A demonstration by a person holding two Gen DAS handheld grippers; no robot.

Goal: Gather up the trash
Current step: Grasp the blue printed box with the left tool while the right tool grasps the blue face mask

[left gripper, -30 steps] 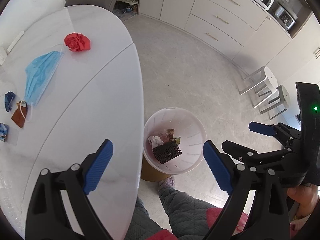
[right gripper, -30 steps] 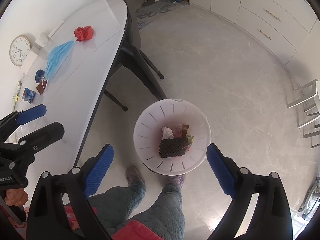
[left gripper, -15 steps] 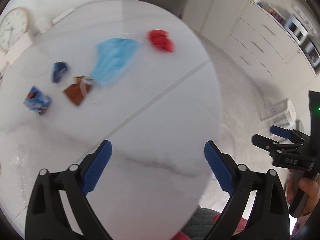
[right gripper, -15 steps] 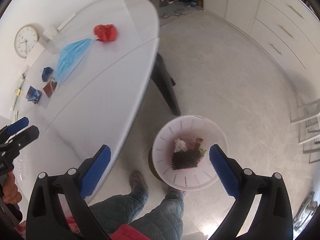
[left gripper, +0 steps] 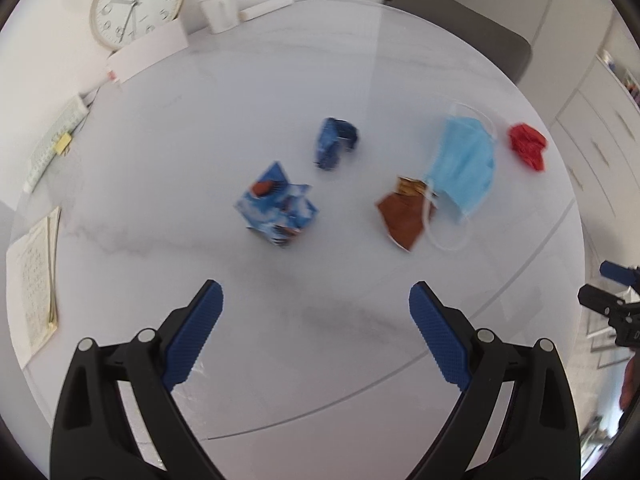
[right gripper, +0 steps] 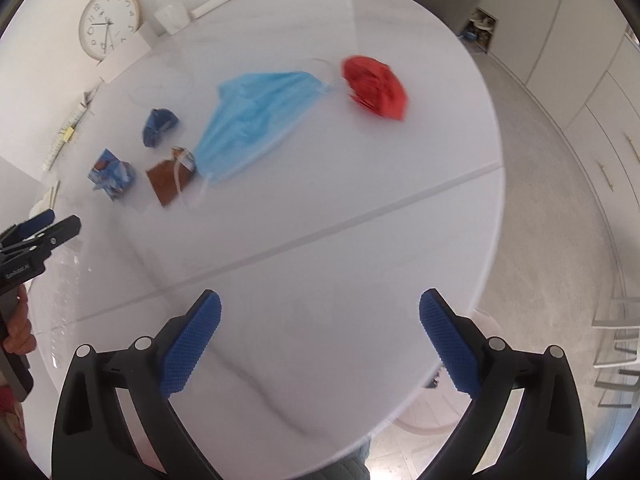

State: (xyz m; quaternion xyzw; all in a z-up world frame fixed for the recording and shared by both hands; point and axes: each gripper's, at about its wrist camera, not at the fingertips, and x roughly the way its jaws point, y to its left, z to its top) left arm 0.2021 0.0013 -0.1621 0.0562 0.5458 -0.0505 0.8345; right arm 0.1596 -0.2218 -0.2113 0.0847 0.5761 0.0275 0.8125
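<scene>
Trash lies on the white round table (left gripper: 320, 360): a blue-white crumpled packet (left gripper: 276, 206) (right gripper: 111, 174), a dark blue wrapper (left gripper: 335, 147) (right gripper: 159, 127), a brown wrapper (left gripper: 404, 214) (right gripper: 168, 182), a light blue face mask (left gripper: 462, 164) (right gripper: 256, 120) and a red crumpled paper (left gripper: 527, 145) (right gripper: 374, 87). My left gripper (left gripper: 316, 336) is open and empty, above the table short of the blue-white packet. My right gripper (right gripper: 320, 340) is open and empty over the table's near half. Only a sliver of the white bin's rim (right gripper: 420, 426) shows under the table edge.
A round clock (left gripper: 136, 2), a white cup (left gripper: 220, 10), envelopes and papers (left gripper: 32, 280) stand along the table's far and left edge. A grey chair (left gripper: 480, 44) is behind the table. Cabinets (right gripper: 592, 80) and stools (right gripper: 616, 344) are on the right.
Both grippers swung from over the white bin on the floor to over the table. The trash on the table now sits closer in both views. Both stayed open and empty.
</scene>
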